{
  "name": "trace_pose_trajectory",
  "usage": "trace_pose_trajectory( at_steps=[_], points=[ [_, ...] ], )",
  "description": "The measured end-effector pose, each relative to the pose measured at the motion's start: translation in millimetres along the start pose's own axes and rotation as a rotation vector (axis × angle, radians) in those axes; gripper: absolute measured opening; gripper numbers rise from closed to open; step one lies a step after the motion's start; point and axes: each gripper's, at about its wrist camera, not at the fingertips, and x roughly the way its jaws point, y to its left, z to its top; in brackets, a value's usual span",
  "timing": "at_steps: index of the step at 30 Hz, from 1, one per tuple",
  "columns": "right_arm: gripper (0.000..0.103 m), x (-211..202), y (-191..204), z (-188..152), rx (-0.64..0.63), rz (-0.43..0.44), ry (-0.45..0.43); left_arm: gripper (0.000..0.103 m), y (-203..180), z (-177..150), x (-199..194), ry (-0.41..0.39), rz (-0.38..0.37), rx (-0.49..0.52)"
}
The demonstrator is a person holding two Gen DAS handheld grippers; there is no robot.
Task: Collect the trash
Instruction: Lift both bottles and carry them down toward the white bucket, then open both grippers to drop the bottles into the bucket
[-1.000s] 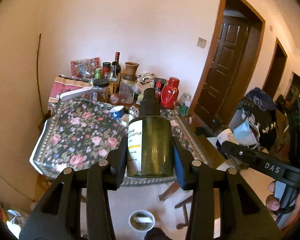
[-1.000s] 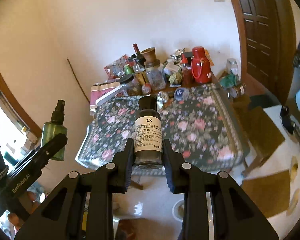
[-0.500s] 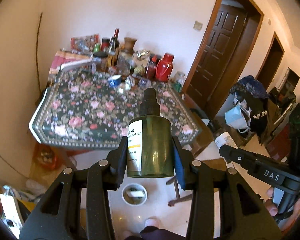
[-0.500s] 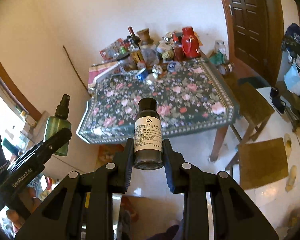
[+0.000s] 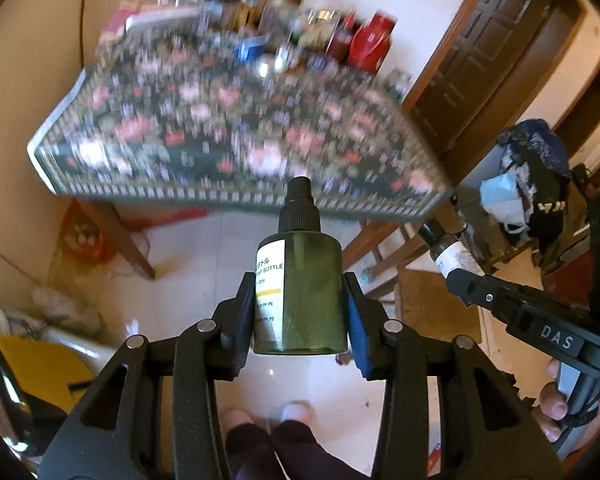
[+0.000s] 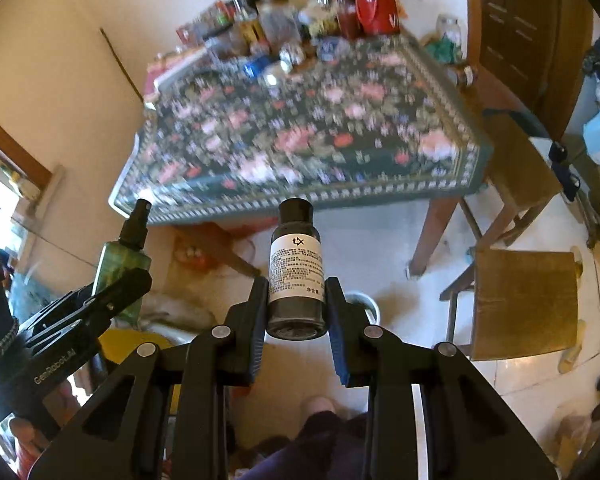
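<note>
Both tongs are clenched on bottles. Left gripper [image 5: 300, 320] pinches a translucent green plastic spray bottle with a black pump cap [image 5: 300, 296] upright between its pads. Right gripper [image 6: 298, 316] clamps a dark cylindrical bottle with a white printed label [image 6: 297, 276], also upright. Ahead of both tongs, and blurred, stands a table under a dark floral cloth [image 6: 300, 148]; a red jug [image 6: 374, 4] sits among clutter at its far edge. Below the right gripper, a small white bin [image 6: 366, 306] stands on the pale floor.
</note>
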Motion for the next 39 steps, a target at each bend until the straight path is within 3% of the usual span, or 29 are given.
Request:
trace_pose_trajectory(
  at_steps=[7,14,15,16,18,27,34,39],
  points=[
    [0.025,90.2,-31.8,-18.3,0.002,0.007,0.155,0.041,24.1,-23.1,88.0,0.100,0.072,0.006],
    [0.026,158.9,-43.8,-25.2,-0.055,0.048,0.191,0.041,48.5,-45.4,148.9,0.141,0.081,-0.039],
    [0.030,166.2,-47.5,-24.8,-0.045,0.068,0.196,0.041,50.8,-48.3,157.3,0.149,0.079,-0.046],
    [0.043,172.7,-52.5,-24.4,-0.029,0.093,0.208,0.041,51.9,-50.3,164.4,0.158,0.075,-0.051],
    [0.058,186.1,-60.6,-26.0,0.000,0.107,0.231,0.041,54.3,-56.1,181.2,0.179,0.068,-0.062],
    [0.058,202.9,-91.6,-38.4,-0.005,-0.041,0.248,0.041,47.2,-67.2,245.1,0.274,0.026,-0.077],
    [0.058,204.6,-106.2,-39.3,0.030,-0.070,0.251,0.045,35.4,-68.4,283.4,0.358,-0.014,-0.079],
    [0.058,201.3,-103.9,-36.3,0.041,-0.070,0.244,0.045,27.8,-63.7,282.7,0.356,0.018,-0.040]
  ],
)
